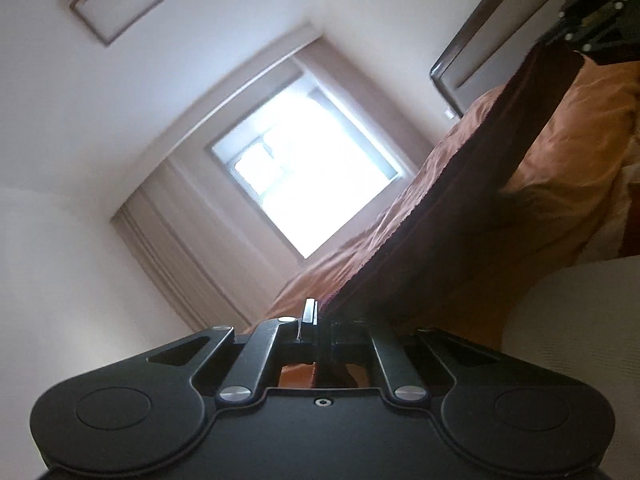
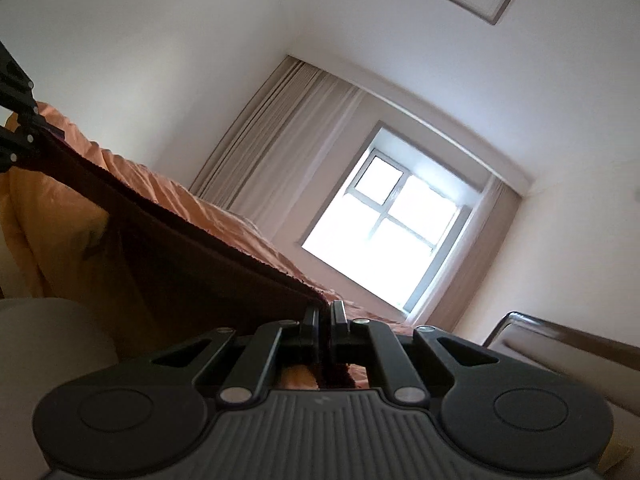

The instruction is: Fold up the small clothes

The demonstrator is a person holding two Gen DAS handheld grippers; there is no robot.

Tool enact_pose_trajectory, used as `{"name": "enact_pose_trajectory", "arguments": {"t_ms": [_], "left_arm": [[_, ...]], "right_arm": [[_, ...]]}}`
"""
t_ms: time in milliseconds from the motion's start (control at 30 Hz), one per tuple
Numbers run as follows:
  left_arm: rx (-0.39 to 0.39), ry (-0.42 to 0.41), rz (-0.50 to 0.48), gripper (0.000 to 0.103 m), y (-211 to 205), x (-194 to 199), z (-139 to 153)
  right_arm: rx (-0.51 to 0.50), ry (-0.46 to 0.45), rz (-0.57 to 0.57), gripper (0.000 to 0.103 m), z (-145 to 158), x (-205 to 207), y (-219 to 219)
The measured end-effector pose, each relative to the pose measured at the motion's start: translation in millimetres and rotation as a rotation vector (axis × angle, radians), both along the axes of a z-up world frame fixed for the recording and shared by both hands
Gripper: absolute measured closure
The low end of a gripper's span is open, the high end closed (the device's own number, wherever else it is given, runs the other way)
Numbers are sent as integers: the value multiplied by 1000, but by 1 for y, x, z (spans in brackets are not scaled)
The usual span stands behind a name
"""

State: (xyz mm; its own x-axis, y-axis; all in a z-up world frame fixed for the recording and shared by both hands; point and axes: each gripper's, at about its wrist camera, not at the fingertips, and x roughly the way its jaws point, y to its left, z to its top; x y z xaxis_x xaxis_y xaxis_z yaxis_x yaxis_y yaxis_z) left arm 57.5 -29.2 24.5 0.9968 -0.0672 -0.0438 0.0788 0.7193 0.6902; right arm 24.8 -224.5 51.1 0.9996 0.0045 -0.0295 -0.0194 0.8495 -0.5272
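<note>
Holding a dark maroon garment (image 1: 452, 216) stretched taut in the air, the left gripper (image 1: 320, 316) and right gripper (image 2: 325, 312) each stand clamped on one end of its top edge, above the orange bedspread (image 2: 168, 196). This looks like the lift-and-spread step (the cloth hangs below, mostly unseen). Next, I judge, both must lower together onto the bed, keeping the edge straight.

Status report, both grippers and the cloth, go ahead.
Left gripper shut on dark red cloth. Right gripper shut on its other corner. Cloth stretched between them above orange bedding. Nothing in the way.
</note>
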Motion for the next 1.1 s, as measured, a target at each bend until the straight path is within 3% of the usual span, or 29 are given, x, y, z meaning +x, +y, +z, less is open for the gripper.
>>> {"name": "enact_pose_trajectory", "arguments": {"t_ms": [267, 500, 600, 733, 833, 1100], "left_arm": [[4, 16, -52, 98, 6, -64, 27], [-113, 87, -67, 98, 15, -66, 52], [-120, 98, -86, 98, 15, -45, 64], [-26, 78, -109, 97, 8, -8, 78], [-7, 100, -119, 97, 6, 30, 90], [-163, 270, -39, 97, 19, 167, 120]], "right_arm": [[-13, -63, 12, 98, 17, -53, 3], [27, -87, 25, 97, 25, -56, 5], [18, -86, 15, 97, 27, -42, 6], [-11, -70, 14, 97, 33, -14, 6], [-45, -67, 10, 97, 40, 19, 5], [-94, 10, -18, 97, 51, 137, 2]]}}
